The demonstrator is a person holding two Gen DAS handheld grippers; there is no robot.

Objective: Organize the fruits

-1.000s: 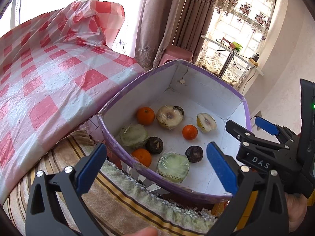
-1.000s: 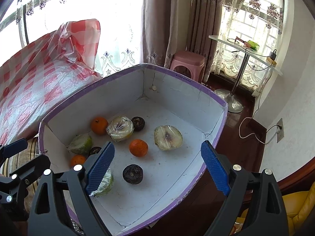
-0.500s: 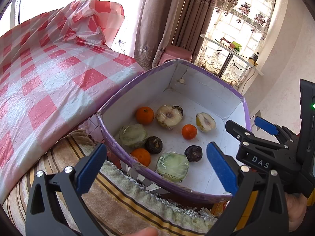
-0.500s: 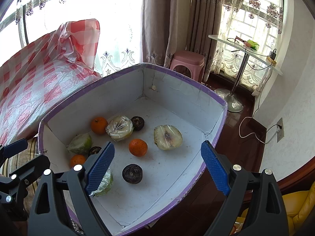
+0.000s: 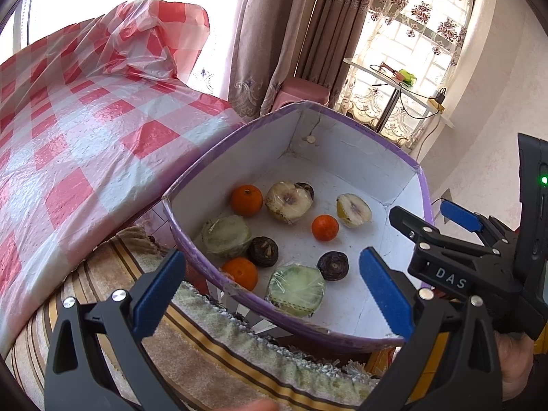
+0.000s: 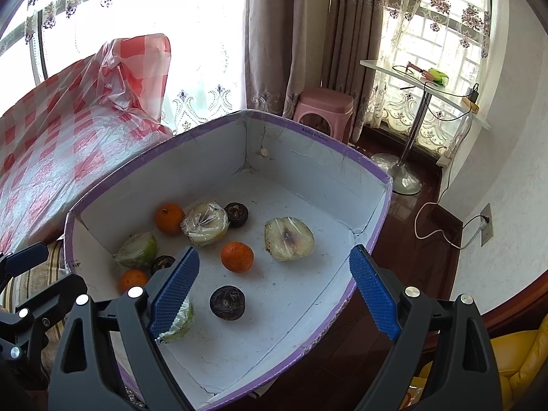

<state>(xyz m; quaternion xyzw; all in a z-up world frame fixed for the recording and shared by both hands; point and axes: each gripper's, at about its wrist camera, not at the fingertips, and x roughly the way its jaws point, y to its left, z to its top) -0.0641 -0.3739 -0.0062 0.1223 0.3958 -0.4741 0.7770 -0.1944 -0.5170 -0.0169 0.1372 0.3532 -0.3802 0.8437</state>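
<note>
- A purple-rimmed white box (image 6: pixel 322 144) holds the fruit: three oranges, one mid-floor (image 6: pixel 237 257), one by the left wall (image 6: pixel 169 218), one at the near-left corner (image 5: pixel 240 273).
- Two pale cut halves in cling film lie among them, one (image 6: pixel 289 238) right of the middle orange, the other (image 6: pixel 204 223) just beside the left-wall orange.
- Two wrapped green halves sit nearer, one (image 5: pixel 226 235) against the left wall, one (image 5: pixel 296 289) by the near wall.
- Three dark round fruits are scattered: one (image 6: pixel 227 302) on the near floor, one (image 6: pixel 237 214) touching the wrapped pale half, one (image 5: pixel 263 251) beside the corner orange.
- The right claw (image 5: pixel 459 215), lettered "DAS", hangs released over the box's right wall, nothing between its blue pads.
- The left claw (image 5: pixel 270 291) hovers spread wide above the near rim, empty.
- A line of small print on the far rim is too small to read.
- The box rests on a striped, fringed cloth (image 5: pixel 212 346), beside a red-checked plastic cover (image 5: pixel 85 144).
- A pink stool (image 6: pixel 323 106) stands behind the box, before curtains.
</note>
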